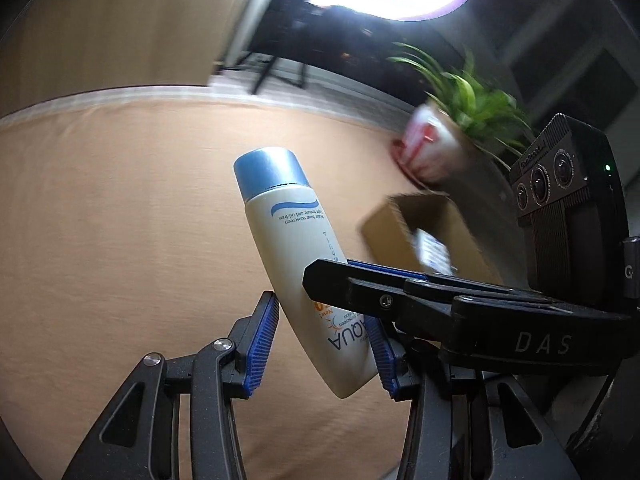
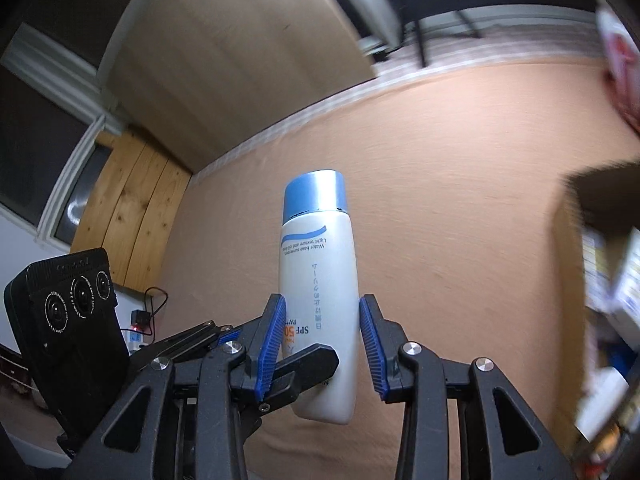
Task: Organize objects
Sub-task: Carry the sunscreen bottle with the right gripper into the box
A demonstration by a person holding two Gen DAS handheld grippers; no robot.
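A white sunscreen bottle [image 1: 298, 248] with a blue cap is held in the air above the peach tablecloth [image 1: 120, 220]. It points cap-first away from both cameras. My left gripper [image 1: 322, 330] has its blue pads on both sides of the bottle's lower body. My right gripper [image 1: 352, 268] comes in from the right and also clamps the bottle. In the right wrist view the right gripper [image 2: 320, 334] is shut on the bottle [image 2: 320, 280], and one left finger [image 2: 304, 364] crosses in front of its base.
An open cardboard box [image 1: 416, 228] with packets in it sits on the cloth at the right. A potted green plant [image 1: 460, 128] in a white and red pot stands behind it. The box [image 2: 600, 260] is blurred at the right wrist view's right edge.
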